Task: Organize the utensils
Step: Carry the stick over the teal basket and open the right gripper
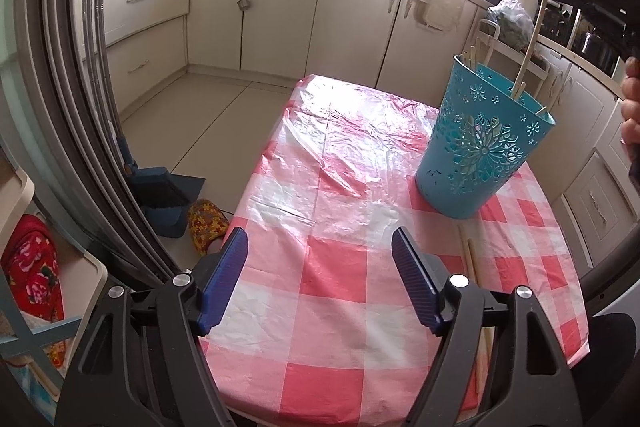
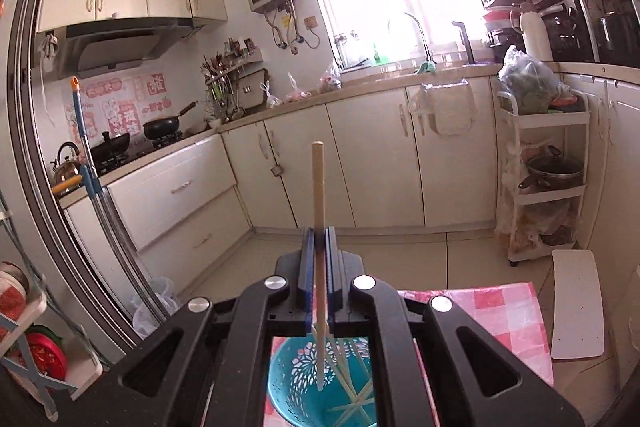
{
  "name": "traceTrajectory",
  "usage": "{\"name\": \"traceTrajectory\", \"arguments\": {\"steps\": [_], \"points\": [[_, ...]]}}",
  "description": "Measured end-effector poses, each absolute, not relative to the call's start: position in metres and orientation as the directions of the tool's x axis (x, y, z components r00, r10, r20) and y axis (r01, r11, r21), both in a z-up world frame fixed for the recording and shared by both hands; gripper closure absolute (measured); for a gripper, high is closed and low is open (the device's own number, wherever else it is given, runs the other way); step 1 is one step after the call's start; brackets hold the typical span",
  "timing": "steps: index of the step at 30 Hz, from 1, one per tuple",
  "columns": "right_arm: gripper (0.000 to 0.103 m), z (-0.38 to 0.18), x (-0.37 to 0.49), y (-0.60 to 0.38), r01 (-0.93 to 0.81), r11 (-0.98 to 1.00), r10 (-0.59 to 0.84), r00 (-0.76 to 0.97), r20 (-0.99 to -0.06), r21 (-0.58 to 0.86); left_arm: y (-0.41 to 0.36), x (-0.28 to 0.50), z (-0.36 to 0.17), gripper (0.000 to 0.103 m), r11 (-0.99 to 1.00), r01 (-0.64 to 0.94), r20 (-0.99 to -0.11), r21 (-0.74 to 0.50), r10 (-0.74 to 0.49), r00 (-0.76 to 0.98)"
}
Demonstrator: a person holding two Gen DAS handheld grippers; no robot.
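Note:
A teal perforated basket (image 1: 480, 143) stands on the red-and-white checked table (image 1: 328, 291), at the right, with several wooden chopsticks in it. In the right wrist view the basket (image 2: 292, 383) lies right under the gripper. My right gripper (image 2: 319, 239) is shut on one wooden chopstick (image 2: 318, 187), held upright, its lower end hanging inside the basket mouth. From the left wrist view that chopstick (image 1: 530, 43) rises above the basket. My left gripper (image 1: 320, 251) is open and empty above the table's near part. Two loose chopsticks (image 1: 472, 259) lie on the cloth beside its right finger.
Cream kitchen cabinets (image 1: 280, 11) and tiled floor lie beyond the table. A blue dustpan and broom (image 1: 160, 195) lean at the left by a door frame. A white trolley (image 2: 544, 179) stands at the right. A white board (image 2: 576, 307) lies near the table's right edge.

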State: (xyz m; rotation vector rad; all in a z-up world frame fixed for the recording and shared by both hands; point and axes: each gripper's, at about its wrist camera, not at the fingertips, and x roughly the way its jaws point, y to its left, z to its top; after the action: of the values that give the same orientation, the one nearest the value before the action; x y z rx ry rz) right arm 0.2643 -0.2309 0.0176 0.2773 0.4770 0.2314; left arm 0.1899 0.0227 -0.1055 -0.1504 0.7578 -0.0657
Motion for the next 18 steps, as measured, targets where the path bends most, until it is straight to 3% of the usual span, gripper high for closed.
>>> {"name": "traceTrajectory", "arguments": {"steps": [8,12,18], "points": [[0.097,-0.02,0.27,-0.228,-0.136,0.946,0.279,0.804,-0.526,0.295,0.021,0.192,-0.108,0.031,0.988,0.004,-0.69,-0.155,-0.111,0.716],[0.087,-0.004,0.253,-0.231,-0.14,0.95,0.268,0.825,-0.498,0.28,0.019,0.19,-0.105,0.03,0.989,0.007,-0.684,-0.148,-0.107,0.722],[0.084,0.031,0.198,-0.238,-0.162,0.948,0.267,0.87,-0.414,0.272,0.014,0.182,-0.095,0.028,0.991,0.017,-0.668,-0.131,-0.101,0.737]]}}
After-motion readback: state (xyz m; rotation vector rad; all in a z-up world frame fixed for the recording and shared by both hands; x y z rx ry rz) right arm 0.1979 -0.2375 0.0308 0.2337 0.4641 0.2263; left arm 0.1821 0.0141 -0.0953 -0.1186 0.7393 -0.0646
